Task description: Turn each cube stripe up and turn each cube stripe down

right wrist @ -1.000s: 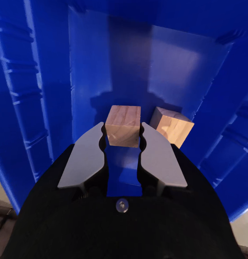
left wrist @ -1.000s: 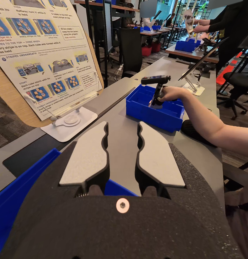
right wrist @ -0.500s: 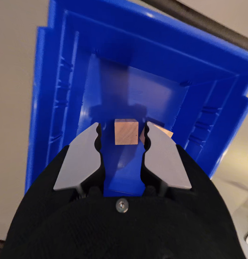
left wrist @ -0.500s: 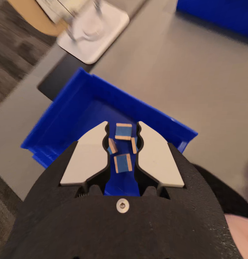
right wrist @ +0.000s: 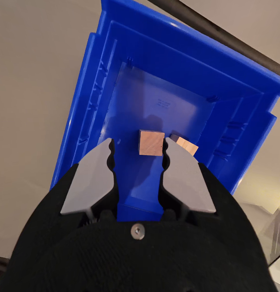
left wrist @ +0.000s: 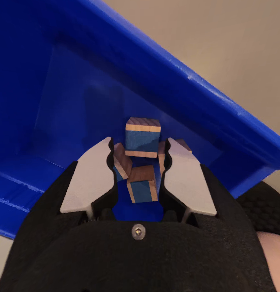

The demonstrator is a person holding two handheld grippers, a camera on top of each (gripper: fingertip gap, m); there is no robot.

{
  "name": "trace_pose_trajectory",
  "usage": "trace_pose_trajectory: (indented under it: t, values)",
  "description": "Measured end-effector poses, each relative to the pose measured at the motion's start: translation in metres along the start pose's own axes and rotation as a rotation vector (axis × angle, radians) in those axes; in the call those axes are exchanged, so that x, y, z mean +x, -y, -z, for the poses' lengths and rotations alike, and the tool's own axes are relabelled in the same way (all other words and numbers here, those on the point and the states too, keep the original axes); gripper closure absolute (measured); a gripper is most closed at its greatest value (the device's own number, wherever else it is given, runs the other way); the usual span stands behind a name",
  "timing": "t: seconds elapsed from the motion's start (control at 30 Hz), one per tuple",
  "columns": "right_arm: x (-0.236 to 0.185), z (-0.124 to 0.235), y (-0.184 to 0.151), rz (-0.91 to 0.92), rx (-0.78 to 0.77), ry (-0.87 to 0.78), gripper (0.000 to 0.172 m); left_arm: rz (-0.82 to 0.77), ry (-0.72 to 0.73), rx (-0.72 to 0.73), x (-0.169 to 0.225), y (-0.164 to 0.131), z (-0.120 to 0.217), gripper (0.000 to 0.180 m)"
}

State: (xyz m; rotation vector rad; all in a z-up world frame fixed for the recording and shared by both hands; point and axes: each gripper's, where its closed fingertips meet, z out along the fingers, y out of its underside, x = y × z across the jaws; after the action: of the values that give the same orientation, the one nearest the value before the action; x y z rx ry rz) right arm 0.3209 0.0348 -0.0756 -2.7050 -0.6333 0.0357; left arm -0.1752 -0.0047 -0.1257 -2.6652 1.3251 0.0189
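Observation:
In the left wrist view my left gripper (left wrist: 139, 140) is open and empty, low inside a blue bin (left wrist: 199, 88). Several wooden cubes with a blue stripe lie below it: one (left wrist: 142, 139) just beyond the fingertips, one (left wrist: 142, 188) between the fingers lower down, one (left wrist: 121, 159) partly behind the left finger and one (left wrist: 161, 156) behind the right finger. In the right wrist view my right gripper (right wrist: 138, 140) is open and empty above a second blue bin (right wrist: 152, 52). A plain-faced wooden cube (right wrist: 151, 143) lies on its floor near the right fingertip, untouched. Another cube (right wrist: 186, 144) lies to its right.
Both bins stand on a grey table (right wrist: 33, 79). A black strip (right wrist: 231, 34) crosses the table behind the right bin. A person's forearm (left wrist: 275, 256) shows at the lower right of the left wrist view.
My right gripper opened, let go of the plain cube in the bin and rose away from it. My left gripper swung down from facing the room into the bin with the striped cubes.

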Motion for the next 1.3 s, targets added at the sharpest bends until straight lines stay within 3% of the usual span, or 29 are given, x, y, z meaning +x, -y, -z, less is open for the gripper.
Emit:
trace_pose_trajectory:
  t: [0.03,0.2,0.37,0.5,0.6,0.7,0.77,0.83,0.93,1.03,1.13,1.3]
  values:
    - [0.0,-0.001,-0.001,0.002,-0.007,0.0,0.112,-0.002,-0.002,-0.017,0.001,0.0,-0.003,0.12]
    - [-0.001,-0.002,-0.003,0.016,-0.02,0.003,0.112,-0.008,0.008,-0.096,-0.001,-0.005,-0.017,0.135]
    - [0.001,0.003,-0.002,0.016,-0.008,-0.006,0.114,-0.029,0.083,-0.095,-0.011,-0.007,-0.006,0.135]
    - [0.004,0.02,0.01,0.019,0.072,-0.067,0.117,0.031,0.162,0.135,-0.024,0.012,0.042,0.135]
    - [-0.004,0.048,0.037,0.073,0.239,-0.149,0.118,0.029,0.178,0.438,-0.016,0.041,0.098,0.135]
    - [-0.05,0.094,0.084,0.281,0.572,-0.183,0.118,0.001,-0.007,0.771,0.027,0.08,0.156,0.135]
    - [-0.118,0.123,0.103,0.539,0.834,-0.096,0.111,-0.021,-0.193,0.95,0.063,0.102,0.188,0.136]
    - [-0.194,0.146,0.096,0.813,1.076,0.039,0.1,-0.024,-0.412,1.052,0.098,0.119,0.209,0.136]
    - [-0.258,0.167,0.082,1.022,1.337,-0.013,0.098,-0.047,-0.701,1.097,0.142,0.134,0.223,0.136]
    - [-0.289,0.178,0.073,1.066,1.471,-0.056,0.097,-0.096,-0.834,1.092,0.172,0.143,0.226,0.136]
    - [-0.303,0.176,0.068,1.101,1.496,-0.087,0.097,-0.149,-0.899,1.059,0.194,0.145,0.224,0.136]
    - [-0.309,0.175,0.062,1.146,1.519,-0.104,0.124,-0.21,-0.887,1.027,0.21,0.145,0.218,0.136]
